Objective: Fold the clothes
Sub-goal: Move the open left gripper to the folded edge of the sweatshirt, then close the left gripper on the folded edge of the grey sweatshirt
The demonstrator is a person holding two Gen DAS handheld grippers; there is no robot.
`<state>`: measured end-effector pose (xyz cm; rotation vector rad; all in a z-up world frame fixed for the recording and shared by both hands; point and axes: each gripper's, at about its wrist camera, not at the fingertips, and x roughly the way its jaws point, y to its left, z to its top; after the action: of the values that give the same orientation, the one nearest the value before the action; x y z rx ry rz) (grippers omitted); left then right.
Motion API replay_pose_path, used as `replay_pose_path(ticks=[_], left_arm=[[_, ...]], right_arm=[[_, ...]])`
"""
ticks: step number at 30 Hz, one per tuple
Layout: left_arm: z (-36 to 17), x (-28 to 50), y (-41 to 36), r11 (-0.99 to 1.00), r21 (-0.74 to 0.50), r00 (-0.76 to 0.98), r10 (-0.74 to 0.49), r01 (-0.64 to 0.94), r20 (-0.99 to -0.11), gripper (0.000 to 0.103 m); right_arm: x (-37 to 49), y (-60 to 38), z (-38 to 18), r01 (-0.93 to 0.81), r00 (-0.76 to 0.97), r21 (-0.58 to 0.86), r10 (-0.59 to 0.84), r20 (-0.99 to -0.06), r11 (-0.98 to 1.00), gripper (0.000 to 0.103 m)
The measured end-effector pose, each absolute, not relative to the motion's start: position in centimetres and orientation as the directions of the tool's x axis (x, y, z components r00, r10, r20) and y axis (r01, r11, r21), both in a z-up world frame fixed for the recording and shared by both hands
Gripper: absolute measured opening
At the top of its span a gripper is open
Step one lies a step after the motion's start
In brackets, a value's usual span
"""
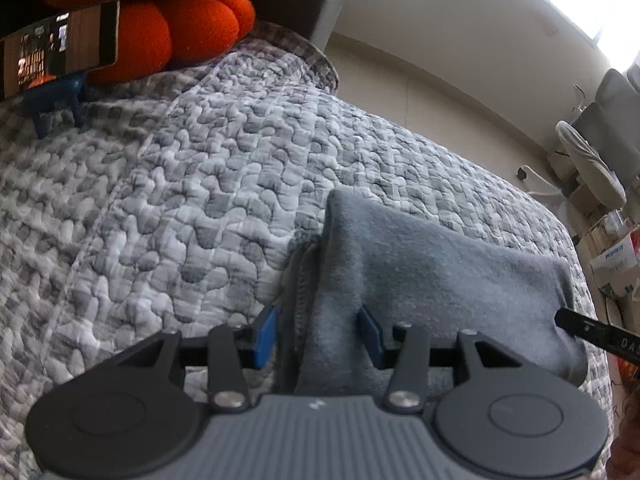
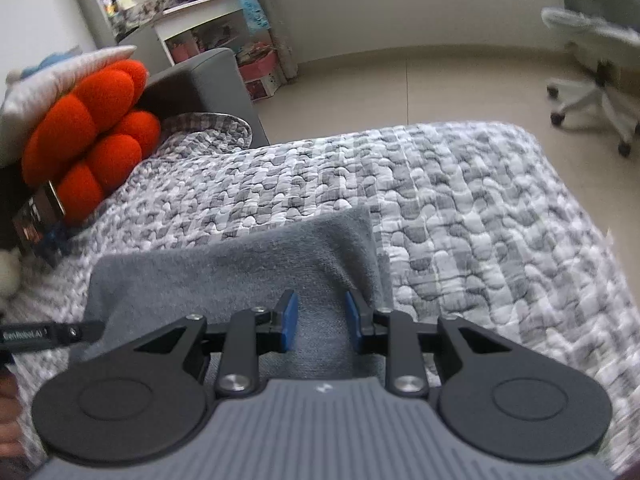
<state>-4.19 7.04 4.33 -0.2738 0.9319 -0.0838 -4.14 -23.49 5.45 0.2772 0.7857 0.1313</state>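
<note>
quilt (image 1: 180, 200) bare beyond; left tool (image 1: 318, 332), right tool (image 2: 322, 316) both clamp grey garment (image 1: 420, 264) edge.

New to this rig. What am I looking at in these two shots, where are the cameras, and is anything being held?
There is no robot here: a person carries a hand-held pair of tongs in each hand, each with a fisheye camera looking forward along its blue-padded fingers. One picture is from the left tongs, the other from the right tongs. Both look down on a bed with a grey patterned quilt. A grey fleece garment lies bunched on it, and each pair of tongs has a fold of it between its pads, so both ends look gripped. Each view also catches the other tool's black tip at its edge. At the head sit an orange cushion and a phone on a blue stand.
</note>
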Motion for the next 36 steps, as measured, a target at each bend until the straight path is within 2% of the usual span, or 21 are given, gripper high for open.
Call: replay_pose_path(ticks=[3,9,12,18,23,29,36], left_arm=[[4.3,-4.1,7.1,0.964,-0.261,0.594,-0.181,-0.051,-0.784,0.053],[4.6,-3.9,7.9,0.961,-0.271,0.595,-0.184,-0.06,-0.782,0.053],[4.8,-3.8,8.2,0.96,-0.272,0.599,-0.182,-0.063,-0.779,0.053],[4.4,-3.6,7.9,0.962,-0.265,0.586,-0.182,-0.058,-0.789,0.053],[4.4,-3.6,8.4,0.961,-0.268,0.585,-0.181,-0.064,-0.791,0.054],[5.4,-3.6,9.0,0.973,-0.222,0.624,-0.132,-0.068,-0.77,0.054],[6.0,-3.1,11.0,0.958,-0.26,0.635,-0.127,-0.12,-0.762,0.052]], right_arm=[[-4.0,-24.0,5.4,-0.002,0.696,0.322,0.233,-0.68,0.947,0.028],[-4.1,-24.1,5.7,0.008,0.706,0.304,0.21,-0.676,0.953,0.028],[-4.2,-24.4,5.7,0.028,0.712,0.29,0.184,-0.677,0.957,0.034],[-3.8,-24.3,4.4,0.052,0.675,0.277,0.171,-0.718,0.959,0.034],[-3.7,-23.9,4.8,0.053,0.687,0.2,0.11,-0.718,0.978,0.037],[-4.5,-22.3,5.6,0.066,0.757,0.024,-0.034,-0.652,0.998,0.039],[-6.0,-19.4,6.9,-0.053,0.829,-0.043,0.02,-0.559,0.998,0.048]])
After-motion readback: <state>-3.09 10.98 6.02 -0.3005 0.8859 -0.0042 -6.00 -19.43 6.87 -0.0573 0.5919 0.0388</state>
